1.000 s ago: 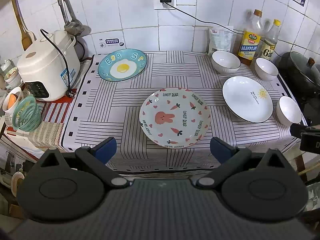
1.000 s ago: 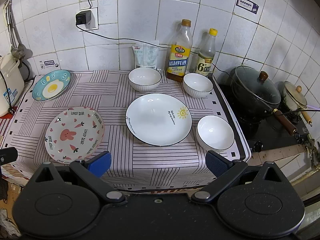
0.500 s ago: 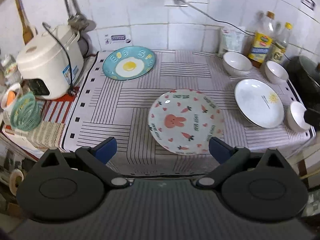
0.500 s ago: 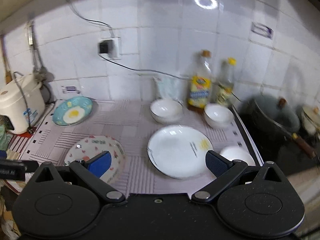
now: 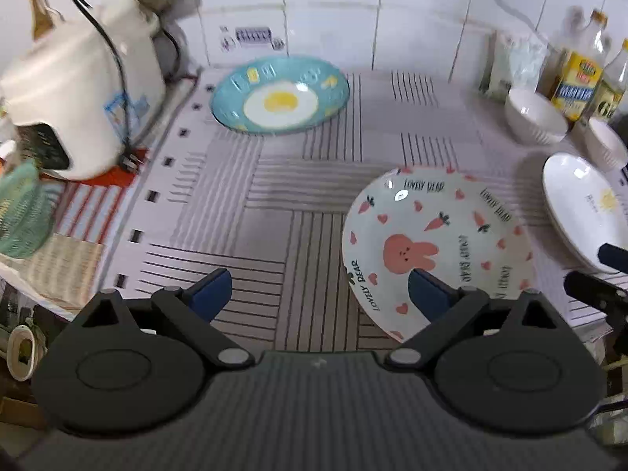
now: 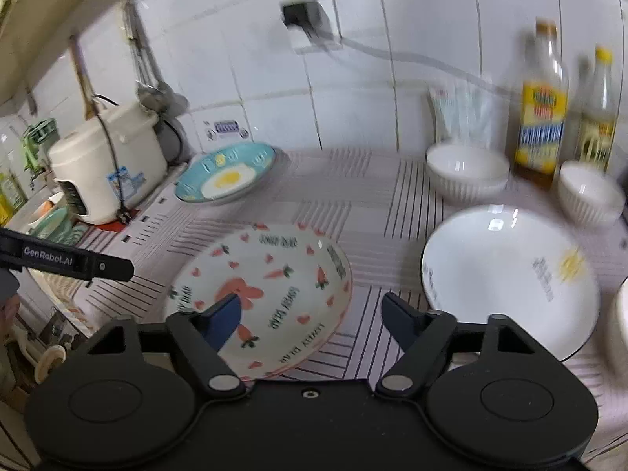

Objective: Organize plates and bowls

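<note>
Plates: rabbit plate near centre, egg plate far left, white sun plate right; all apart, none stacked.
Bowls: white bowls far right, separate.
Left gripper: wide open, empty.
Right gripper: wide open, empty, over rabbit plate.
Progress: not started, I think.

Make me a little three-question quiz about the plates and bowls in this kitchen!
1. True or false: the left gripper is holding a plate.
2. What animal is on the pink-and-white plate? A) cat B) bunny C) duck
3. Fill in: the blue plate has a fried ____ painted on it.

Key: 1 false, both the left gripper and the right gripper are open and empty. 2 B. 3 egg; it lies next to the rice cooker.
</note>
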`<state>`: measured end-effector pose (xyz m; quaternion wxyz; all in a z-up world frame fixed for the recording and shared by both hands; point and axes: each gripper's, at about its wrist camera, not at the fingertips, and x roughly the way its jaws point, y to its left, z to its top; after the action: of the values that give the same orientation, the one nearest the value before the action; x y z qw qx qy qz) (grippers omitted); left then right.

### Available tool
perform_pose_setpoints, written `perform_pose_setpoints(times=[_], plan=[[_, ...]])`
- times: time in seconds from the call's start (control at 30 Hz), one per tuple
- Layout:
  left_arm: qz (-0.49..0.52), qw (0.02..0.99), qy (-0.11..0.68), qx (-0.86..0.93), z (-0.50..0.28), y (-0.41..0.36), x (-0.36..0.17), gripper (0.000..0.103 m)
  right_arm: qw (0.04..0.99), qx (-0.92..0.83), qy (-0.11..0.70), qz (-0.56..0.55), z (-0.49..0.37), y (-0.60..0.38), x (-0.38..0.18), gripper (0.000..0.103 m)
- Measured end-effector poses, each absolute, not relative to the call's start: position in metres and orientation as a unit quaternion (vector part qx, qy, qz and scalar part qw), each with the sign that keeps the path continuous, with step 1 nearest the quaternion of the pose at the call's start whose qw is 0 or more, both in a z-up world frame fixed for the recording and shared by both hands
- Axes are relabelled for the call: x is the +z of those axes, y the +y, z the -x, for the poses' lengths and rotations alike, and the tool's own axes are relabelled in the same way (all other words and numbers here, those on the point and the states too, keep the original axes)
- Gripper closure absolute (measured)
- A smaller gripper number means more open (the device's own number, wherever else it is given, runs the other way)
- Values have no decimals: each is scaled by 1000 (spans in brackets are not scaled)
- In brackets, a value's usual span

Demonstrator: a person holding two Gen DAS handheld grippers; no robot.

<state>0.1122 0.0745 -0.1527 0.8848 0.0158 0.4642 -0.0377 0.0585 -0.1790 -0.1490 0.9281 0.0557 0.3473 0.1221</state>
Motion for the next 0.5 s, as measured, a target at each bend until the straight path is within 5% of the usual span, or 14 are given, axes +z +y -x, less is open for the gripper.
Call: perform_pose_setpoints(times=[0.2,0.4,0.5], plan=[[-5,862,504,-53,-141,65,-194,11,904,131,396,-94,-81,-187,-199,53],[-13,858,510,-59,-152,62,-207,40,888,138,419,-132,-93,-192,-213,81],[1,850,523,-63,-159,66,-209,53,884,147,425,-126,-100,-190,-214,85]])
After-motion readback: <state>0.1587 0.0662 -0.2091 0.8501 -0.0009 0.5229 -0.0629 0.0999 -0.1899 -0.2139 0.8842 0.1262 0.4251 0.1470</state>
